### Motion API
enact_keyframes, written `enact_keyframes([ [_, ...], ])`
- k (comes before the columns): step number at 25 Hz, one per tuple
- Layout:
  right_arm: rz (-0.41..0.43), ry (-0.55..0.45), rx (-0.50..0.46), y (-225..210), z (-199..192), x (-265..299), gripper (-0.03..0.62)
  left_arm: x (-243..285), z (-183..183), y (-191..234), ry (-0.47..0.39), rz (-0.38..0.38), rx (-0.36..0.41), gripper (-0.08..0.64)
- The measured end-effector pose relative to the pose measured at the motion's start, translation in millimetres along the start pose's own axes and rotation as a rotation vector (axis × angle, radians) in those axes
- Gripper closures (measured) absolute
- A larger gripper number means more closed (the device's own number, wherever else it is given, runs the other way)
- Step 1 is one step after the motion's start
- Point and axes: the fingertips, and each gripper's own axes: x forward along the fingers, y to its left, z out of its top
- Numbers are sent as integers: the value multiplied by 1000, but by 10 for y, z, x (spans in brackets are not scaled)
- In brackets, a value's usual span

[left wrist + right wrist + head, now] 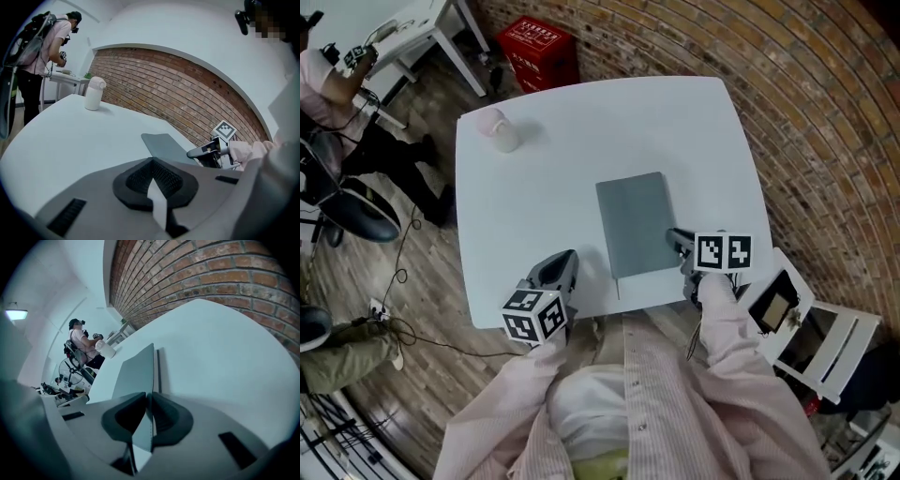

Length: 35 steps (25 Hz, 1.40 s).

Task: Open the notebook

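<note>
A grey notebook (636,223) lies shut near the front edge of the white table (534,197). My right gripper (677,238) is at the notebook's near right corner. In the right gripper view the pads of that gripper (147,401) stand close on either side of the cover's edge, and the notebook (136,373) runs away from them across the table. My left gripper (561,270) hovers over the table's front left, apart from the notebook, with its jaws together and nothing in them. From the left gripper (152,180) I see the notebook (164,143) and the right gripper (194,152) beyond.
A small white container (499,129) stands at the table's far left corner. A brick wall runs along the right. A red crate (539,47) sits on the floor behind the table, a white stand (816,337) at the right, and a person (328,80) works at the far left.
</note>
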Motion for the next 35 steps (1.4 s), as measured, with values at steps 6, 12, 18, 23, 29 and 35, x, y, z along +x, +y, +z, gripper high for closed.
enact_keyframes([
  [6, -2, -32, 22, 96, 63, -123, 555, -35, 29, 43, 3, -35, 15, 568],
  [12, -19, -56, 9, 286, 134, -232, 558, -162, 81, 280, -19, -19, 0, 568],
  [18, -62, -81, 1, 432, 186, -328, 560, -242, 105, 368, -23, -39, 5, 568],
  [23, -81, -102, -19, 633, 218, -381, 561, -310, 121, 460, -27, -63, 5, 568],
  [29, -131, -120, -64, 884, 253, -425, 561, -372, 141, 507, -24, -100, 14, 568],
  [35, -200, -120, -157, 1091, 253, -422, 562, -455, 109, 583, -24, -116, 19, 568],
])
